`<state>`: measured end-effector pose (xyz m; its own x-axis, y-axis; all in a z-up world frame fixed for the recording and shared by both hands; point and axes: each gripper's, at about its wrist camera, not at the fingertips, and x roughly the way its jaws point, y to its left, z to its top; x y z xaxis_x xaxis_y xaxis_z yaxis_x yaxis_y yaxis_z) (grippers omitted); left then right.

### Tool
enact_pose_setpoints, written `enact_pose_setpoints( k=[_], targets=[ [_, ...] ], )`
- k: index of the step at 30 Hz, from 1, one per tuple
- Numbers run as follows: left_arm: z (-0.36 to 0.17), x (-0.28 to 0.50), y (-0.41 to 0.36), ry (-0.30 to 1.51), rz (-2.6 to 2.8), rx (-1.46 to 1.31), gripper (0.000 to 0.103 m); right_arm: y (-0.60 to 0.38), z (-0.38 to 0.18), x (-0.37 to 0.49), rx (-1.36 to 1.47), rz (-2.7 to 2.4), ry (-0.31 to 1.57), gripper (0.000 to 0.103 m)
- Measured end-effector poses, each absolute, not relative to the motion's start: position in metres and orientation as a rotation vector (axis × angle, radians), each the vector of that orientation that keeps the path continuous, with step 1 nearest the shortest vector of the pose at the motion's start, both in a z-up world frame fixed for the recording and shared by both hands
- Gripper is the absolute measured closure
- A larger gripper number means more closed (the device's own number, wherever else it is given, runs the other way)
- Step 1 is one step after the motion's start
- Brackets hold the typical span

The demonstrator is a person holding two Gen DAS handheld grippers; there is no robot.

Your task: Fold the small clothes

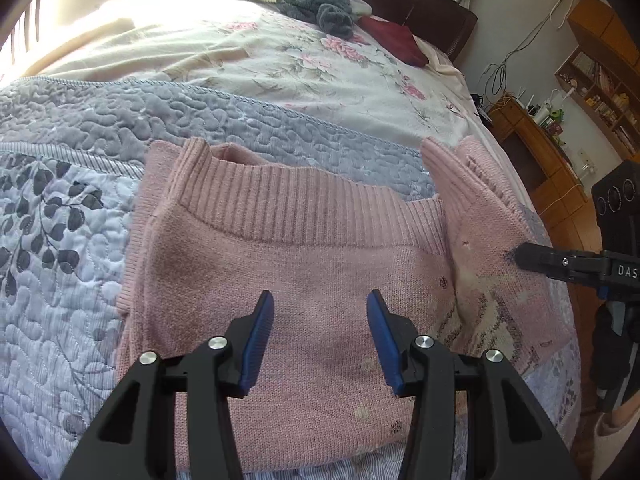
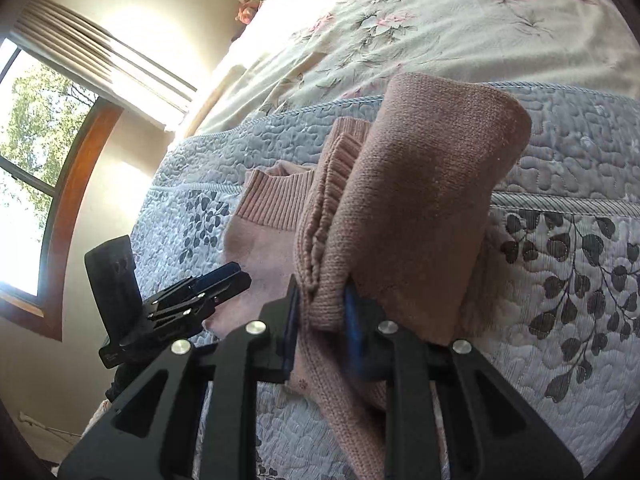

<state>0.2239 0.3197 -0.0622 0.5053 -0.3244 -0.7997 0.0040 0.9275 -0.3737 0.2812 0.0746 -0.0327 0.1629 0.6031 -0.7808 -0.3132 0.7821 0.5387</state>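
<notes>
A pink knit sweater [image 1: 304, 280] lies flat on the grey-blue quilt [image 1: 64, 280], its ribbed collar pointing away from me. Just above its middle my left gripper [image 1: 320, 308] hovers open, nothing between the blue pads. In the right wrist view my right gripper [image 2: 322, 292] is shut on a bunched fold of the sweater's right side [image 2: 420, 200], which is lifted off the quilt and drapes over the fingers. In the left wrist view that gripper's tip [image 1: 524, 258] meets the sweater's right part beside the raised sleeve cuff [image 1: 444, 168].
Beyond the quilt spreads a floral sheet [image 1: 304, 68], with a heap of grey clothes [image 1: 316, 4] and a dark red cloth [image 1: 396, 40] by the headboard. Wooden desk and shelves [image 1: 532, 148] stand past the bed's right edge. A window [image 2: 36, 168] lies left.
</notes>
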Motion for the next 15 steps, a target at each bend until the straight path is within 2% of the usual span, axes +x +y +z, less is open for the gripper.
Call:
enact_pose_setpoints(
  k=[8, 13, 15],
  targets=[
    [-0.064, 0.222, 0.336, 1.025, -0.206, -0.417, 0.054, 0.117, -0.076, 0.283, 0.189, 0.627, 1.331, 0.082],
    [-0.066, 0.226, 0.334, 1.032, -0.238, -0.483, 0.054, 0.130, -0.091, 0.286, 0.202, 0.647, 1.382, 0.072],
    [-0.068, 0.230, 0.335, 1.036, -0.253, -0.545, 0.053, 0.131, -0.088, 0.287, 0.215, 0.663, 1.395, 0.063]
  ],
)
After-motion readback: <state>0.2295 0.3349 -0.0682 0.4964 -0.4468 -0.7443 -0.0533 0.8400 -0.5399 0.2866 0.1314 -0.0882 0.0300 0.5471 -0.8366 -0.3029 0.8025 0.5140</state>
